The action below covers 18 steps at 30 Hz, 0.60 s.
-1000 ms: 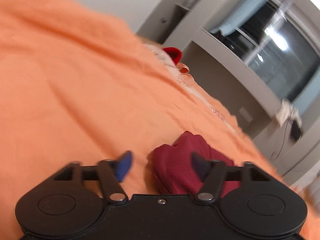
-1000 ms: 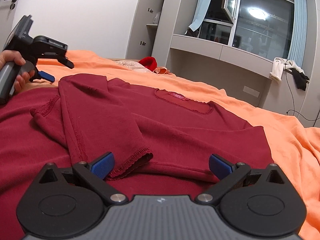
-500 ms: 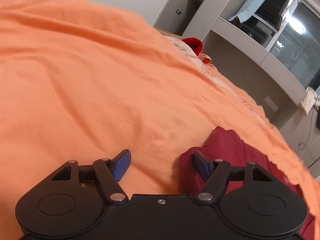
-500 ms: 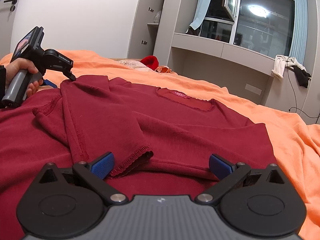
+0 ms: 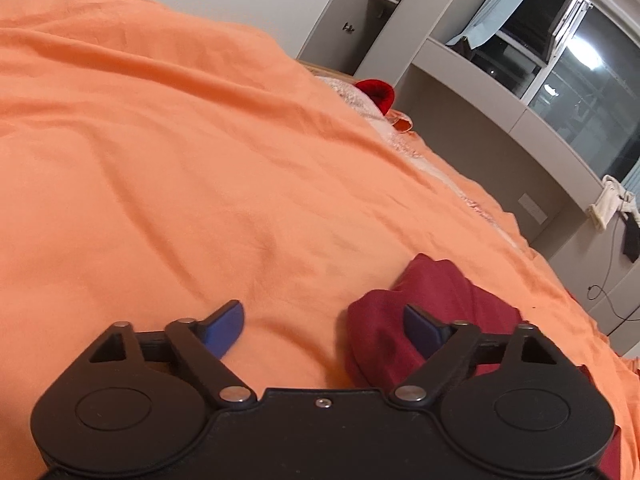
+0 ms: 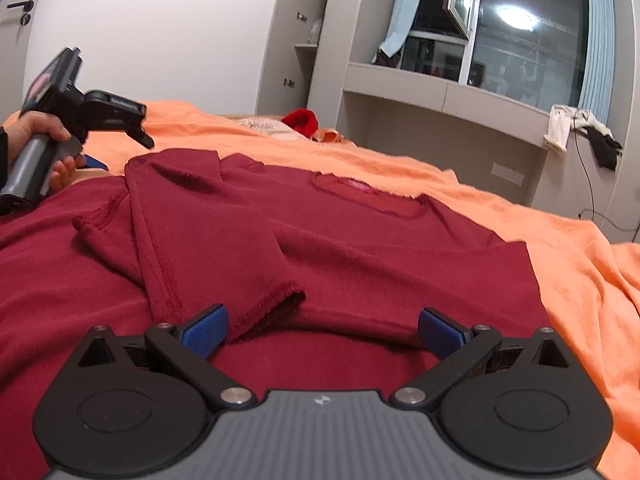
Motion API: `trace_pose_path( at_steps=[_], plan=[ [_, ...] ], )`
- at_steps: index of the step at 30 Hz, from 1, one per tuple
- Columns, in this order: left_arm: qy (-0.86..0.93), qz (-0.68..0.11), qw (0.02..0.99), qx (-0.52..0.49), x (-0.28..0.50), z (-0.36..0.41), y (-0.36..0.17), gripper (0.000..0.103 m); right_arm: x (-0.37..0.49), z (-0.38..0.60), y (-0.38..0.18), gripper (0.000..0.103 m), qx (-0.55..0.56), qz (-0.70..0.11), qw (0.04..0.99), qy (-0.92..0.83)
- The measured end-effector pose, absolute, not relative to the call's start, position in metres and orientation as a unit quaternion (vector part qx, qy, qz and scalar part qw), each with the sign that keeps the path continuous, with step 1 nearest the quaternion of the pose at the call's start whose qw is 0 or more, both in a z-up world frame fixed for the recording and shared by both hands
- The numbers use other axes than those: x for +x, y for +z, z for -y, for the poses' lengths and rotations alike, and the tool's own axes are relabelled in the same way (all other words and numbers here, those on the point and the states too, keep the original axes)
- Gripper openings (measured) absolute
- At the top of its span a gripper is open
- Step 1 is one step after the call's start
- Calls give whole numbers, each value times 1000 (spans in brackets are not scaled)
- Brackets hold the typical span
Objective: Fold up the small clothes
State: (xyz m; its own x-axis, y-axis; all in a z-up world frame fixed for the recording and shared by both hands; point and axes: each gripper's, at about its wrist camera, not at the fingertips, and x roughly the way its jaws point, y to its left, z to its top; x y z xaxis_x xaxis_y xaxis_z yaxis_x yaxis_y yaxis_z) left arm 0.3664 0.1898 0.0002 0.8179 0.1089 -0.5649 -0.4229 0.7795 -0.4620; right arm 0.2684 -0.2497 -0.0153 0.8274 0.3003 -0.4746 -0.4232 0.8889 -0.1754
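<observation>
Left gripper (image 5: 322,322) is opening beside the maroon sweater's (image 6: 360,240) shoulder fold; right gripper (image 6: 322,330) gapes empty: pinch both layers squarely.

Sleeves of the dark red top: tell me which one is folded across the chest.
The sleeve on the left gripper's side: it lies diagonally over the top, cuff by the right gripper. No other sleeve shows clearly.

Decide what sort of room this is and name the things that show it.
Most likely a bedroom: a bed under an orange bedspread, a built-in wardrobe beside a curtained window, and a maroon top spread for folding.
</observation>
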Motion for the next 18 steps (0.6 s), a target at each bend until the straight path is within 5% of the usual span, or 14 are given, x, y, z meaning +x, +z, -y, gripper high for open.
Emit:
trace_pose_path(
  at_steps=[8,18],
  plan=[
    [119,-265,927,-238,329,-165,21,102,237,263,-15,103,-149,-214,949,176],
    [66,-218,946,-229,265,-138,35,102,190,279,-15,103,-143,-211,955,150]
  ],
)
